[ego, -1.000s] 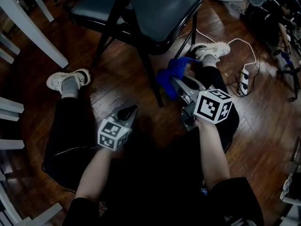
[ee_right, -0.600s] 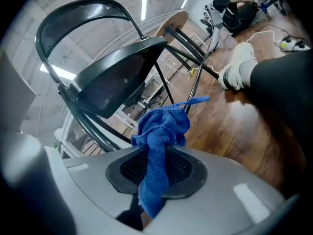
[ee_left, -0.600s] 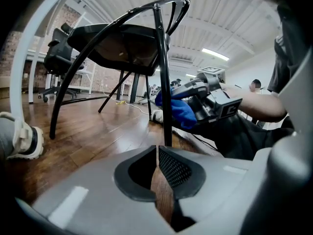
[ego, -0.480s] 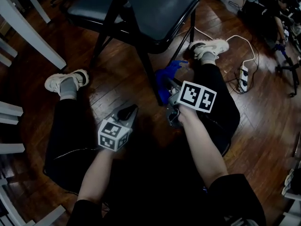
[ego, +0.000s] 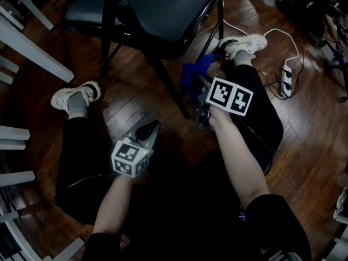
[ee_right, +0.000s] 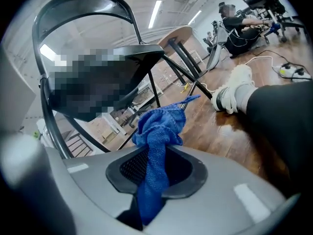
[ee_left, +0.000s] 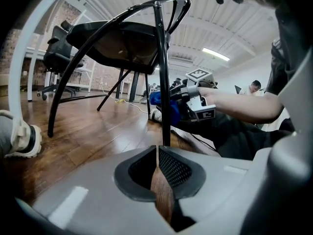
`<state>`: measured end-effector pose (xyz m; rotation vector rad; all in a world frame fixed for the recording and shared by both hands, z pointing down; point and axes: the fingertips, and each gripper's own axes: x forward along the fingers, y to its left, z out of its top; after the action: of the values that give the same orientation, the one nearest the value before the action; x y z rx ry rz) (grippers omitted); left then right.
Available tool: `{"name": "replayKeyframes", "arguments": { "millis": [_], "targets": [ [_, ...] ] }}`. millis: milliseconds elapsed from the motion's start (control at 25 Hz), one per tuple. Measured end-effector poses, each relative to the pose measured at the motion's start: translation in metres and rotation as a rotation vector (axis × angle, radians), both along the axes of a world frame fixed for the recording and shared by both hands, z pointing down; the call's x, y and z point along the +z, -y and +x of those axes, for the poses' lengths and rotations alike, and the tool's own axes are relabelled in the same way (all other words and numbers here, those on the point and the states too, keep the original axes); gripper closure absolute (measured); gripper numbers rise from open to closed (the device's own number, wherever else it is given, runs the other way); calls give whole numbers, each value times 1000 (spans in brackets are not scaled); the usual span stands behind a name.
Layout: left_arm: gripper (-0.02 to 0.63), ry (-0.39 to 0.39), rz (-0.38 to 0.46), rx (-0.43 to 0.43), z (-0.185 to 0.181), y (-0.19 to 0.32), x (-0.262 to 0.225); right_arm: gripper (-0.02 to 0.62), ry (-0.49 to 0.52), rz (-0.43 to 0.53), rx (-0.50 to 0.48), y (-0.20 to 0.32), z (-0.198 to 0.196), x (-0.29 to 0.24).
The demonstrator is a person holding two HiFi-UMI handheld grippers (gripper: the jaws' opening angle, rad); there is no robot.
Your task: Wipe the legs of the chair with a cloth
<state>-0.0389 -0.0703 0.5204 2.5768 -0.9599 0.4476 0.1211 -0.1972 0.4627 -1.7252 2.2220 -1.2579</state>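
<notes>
chair (ego: 163, 10): seat and back cut off by head view's top edge.
chair leg (ee_left: 164, 82): foot hidden behind left gripper (ee_left: 157, 165) body.
cloth (ee_right: 157, 136): lower end out of sight between right gripper (ee_right: 156, 170) fingers; in head view, partly hidden by that gripper.
power strip (ego: 287, 84): sockets too small to tell.
white furniture (ego: 27, 42): cut off at left edge of head view.
</notes>
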Motion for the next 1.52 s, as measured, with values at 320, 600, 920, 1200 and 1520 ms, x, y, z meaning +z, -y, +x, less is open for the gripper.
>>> {"name": "replayKeyframes", "arguments": {
  "millis": [320,600,920,1200,1520],
  "targets": [
    [588,37,64,25,0,8,-15,495,-137,10,-17,29,18,-2],
    [588,49,121,72,8,24,-41,495,-351,32,-65,59,32,-10],
    [588,44,117,107,21,36,-44,495,-302,36,0,90,55,-10],
    [588,21,130,106,33,43,-53,495,-332,60,22,108,73,-9],
    [588,60,201,106,55,37,-76,495,-363,66,-11,131,92,-10]
  ]
}}
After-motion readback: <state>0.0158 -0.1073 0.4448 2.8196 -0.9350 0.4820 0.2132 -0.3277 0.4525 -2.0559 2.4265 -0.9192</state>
